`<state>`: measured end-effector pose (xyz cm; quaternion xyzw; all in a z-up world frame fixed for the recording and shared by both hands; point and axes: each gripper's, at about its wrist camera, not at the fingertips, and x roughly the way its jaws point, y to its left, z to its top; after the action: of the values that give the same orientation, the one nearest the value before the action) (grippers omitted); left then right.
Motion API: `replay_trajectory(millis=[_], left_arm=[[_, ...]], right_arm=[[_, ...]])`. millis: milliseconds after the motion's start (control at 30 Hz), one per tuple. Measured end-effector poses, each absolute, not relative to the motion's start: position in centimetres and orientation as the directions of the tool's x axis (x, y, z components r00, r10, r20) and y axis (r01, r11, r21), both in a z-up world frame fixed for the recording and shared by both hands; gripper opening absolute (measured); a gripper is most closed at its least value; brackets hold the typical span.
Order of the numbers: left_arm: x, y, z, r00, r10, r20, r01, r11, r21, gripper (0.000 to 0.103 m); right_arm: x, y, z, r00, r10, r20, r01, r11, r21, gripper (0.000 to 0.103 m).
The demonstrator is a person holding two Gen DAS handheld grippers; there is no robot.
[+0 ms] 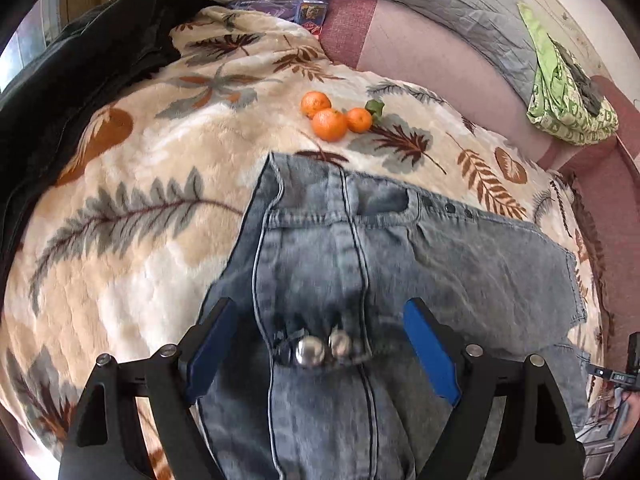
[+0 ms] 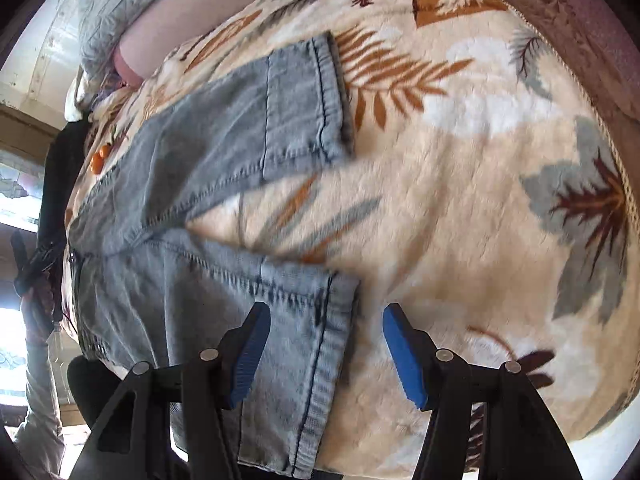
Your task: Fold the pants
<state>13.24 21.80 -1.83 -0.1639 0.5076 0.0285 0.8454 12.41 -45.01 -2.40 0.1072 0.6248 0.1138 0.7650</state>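
Observation:
Light blue denim pants (image 1: 400,256) lie spread on a leaf-patterned blanket (image 1: 132,168). In the left wrist view my left gripper (image 1: 320,344) is open, its blue pads on either side of the waistband with two metal buttons (image 1: 322,348). In the right wrist view the pants (image 2: 192,160) show both leg ends apart in a V. My right gripper (image 2: 326,352) is open over the hem of the near leg (image 2: 320,344); the far leg's hem (image 2: 316,100) lies further up.
Three oranges (image 1: 330,118) sit on the blanket beyond the waistband. A dark garment (image 1: 72,80) lies at the left, a grey quilt (image 1: 440,4) and a green bag (image 1: 568,96) at the back right on a pink sofa edge (image 1: 420,48).

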Motion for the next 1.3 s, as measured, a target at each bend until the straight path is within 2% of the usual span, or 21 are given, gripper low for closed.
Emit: replay_trajectory(millis=[133, 200, 300, 333, 367, 400, 500, 567, 633, 733, 800, 833, 900, 967, 1033, 1067, 1100, 1133, 1167, 1200, 1300], left_arm=[[9.7, 21.3, -3.6, 0.398, -0.137, -0.907, -0.228, 0.943, -0.242, 0.085], [8.6, 20.3, -4.9, 0.34, -0.105, -0.935, -0.201, 0.963, -0.182, 0.085], [7.7, 17.9, -5.9, 0.311, 0.007, -0.951, -0.098, 0.995, -0.025, 0.085], [7.7, 17.5, -5.8, 0.306, 0.024, -0.952, -0.094, 0.996, -0.005, 0.081], [7.8, 17.3, -5.5, 0.298, 0.008, -0.955, -0.091, 0.996, -0.02, 0.062], [8.0, 17.1, -5.2, 0.291, 0.001, -0.957, -0.078, 0.997, -0.023, 0.049], [8.5, 16.3, -4.6, 0.304, 0.079, -0.949, -0.051, 0.997, 0.066, 0.048], [8.7, 16.2, -5.2, 0.28, 0.07, -0.958, -0.044, 0.997, 0.06, 0.048], [8.6, 16.5, -5.7, 0.286, 0.067, -0.956, -0.066, 0.997, 0.05, 0.054], [8.4, 17.0, -5.4, 0.289, 0.066, -0.955, -0.099, 0.994, 0.039, 0.062], [7.7, 17.4, -4.6, 0.296, 0.075, -0.952, -0.098, 0.994, 0.048, 0.064], [7.2, 17.5, -4.1, 0.31, 0.078, -0.948, -0.089, 0.995, 0.053, 0.064], [6.3, 17.5, -2.7, 0.347, 0.109, -0.932, -0.078, 0.993, 0.087, 0.065], [5.5, 17.2, -1.7, 0.386, 0.109, -0.916, -0.069, 0.994, 0.089, 0.066], [4.9, 16.8, -1.7, 0.409, 0.081, -0.909, -0.054, 0.996, 0.064, 0.073], [4.8, 16.6, -2.4, 0.397, 0.091, -0.913, -0.051, 0.996, 0.077, 0.078], [4.9, 16.7, -3.7, 0.36, 0.116, -0.926, -0.056, 0.993, 0.102, 0.078], [5.2, 16.9, -5.3, 0.305, 0.129, -0.944, -0.067, 0.991, 0.114, 0.079], [5.6, 17.2, -5.9, 0.295, 0.103, -0.95, -0.101, 0.992, 0.076, 0.082], [5.6, 17.9, -5.6, 0.296, 0.071, -0.952, -0.136, 0.99, 0.031, 0.082], [5.8, 19.2, -2.9, 0.375, 0.049, -0.926, -0.153, 0.988, -0.01, 0.081]], right_arm=[[12.0, -44.3, -2.5, 0.244, 0.305, -0.921, -0.02, 0.951, 0.309, 0.06], [13.0, -43.1, -2.2, 0.244, 0.22, -0.945, -0.053, 0.976, 0.214, 0.035], [12.4, -41.5, -1.7, 0.273, 0.07, -0.96, -0.117, 0.992, 0.039, 0.018], [12.0, -40.4, -1.3, 0.296, 0.0, -0.955, -0.149, 0.988, -0.046, 0.017], [11.8, -39.4, -1.0, 0.322, -0.055, -0.945, -0.172, 0.978, -0.116, 0.014], [11.6, -38.9, -0.3, 0.35, -0.1, -0.931, -0.187, 0.967, -0.174, 0.008], [11.6, -36.5, 2.7, 0.505, -0.246, -0.828, -0.193, 0.902, -0.385, 0.008], [12.6, -35.5, 3.8, 0.542, -0.257, -0.8, -0.174, 0.897, -0.406, 0.009], [13.6, -35.5, 2.7, 0.553, -0.302, -0.776, -0.17, 0.872, -0.46, 0.009], [16.0, -36.3, -2.8, 0.411, -0.317, -0.855, -0.214, 0.878, -0.428, 0.013], [15.0, -37.9, -2.2, 0.448, -0.253, -0.858, -0.14, 0.928, -0.346, 0.015], [14.5, -38.8, -1.4, 0.451, -0.214, -0.866, -0.085, 0.956, -0.281, 0.019], [12.9, -40.3, 0.6, 0.49, -0.145, -0.86, -0.012, 0.985, -0.173, 0.048], [10.5, -40.9, 2.9, 0.538, -0.108, -0.836, 0.015, 0.993, -0.119, 0.058], [8.2, -40.8, 4.2, 0.542, 0.009, -0.84, -0.028, 1.0, -0.007, 0.063], [7.4, -40.8, 3.9, 0.519, 0.079, -0.851, -0.055, 0.997, 0.059, 0.072], [6.9, -40.8, 2.8, 0.477, 0.133, -0.869, -0.065, 0.991, 0.116, 0.076], [6.7, -41.0, 0.9, 0.408, 0.148, -0.901, -0.052, 0.989, 0.139, 0.076], [6.8, -41.0, -1.6, 0.296, 0.13, -0.946, -0.03, 0.991, 0.127, 0.076], [6.5, -41.0, -3.0, 0.268, 0.118, -0.956, -0.046, 0.993, 0.11, 0.077], [6.8, -39.6, -0.8, 0.298, 0.086, -0.951, -0.066, 0.995, 0.07, 0.076]])
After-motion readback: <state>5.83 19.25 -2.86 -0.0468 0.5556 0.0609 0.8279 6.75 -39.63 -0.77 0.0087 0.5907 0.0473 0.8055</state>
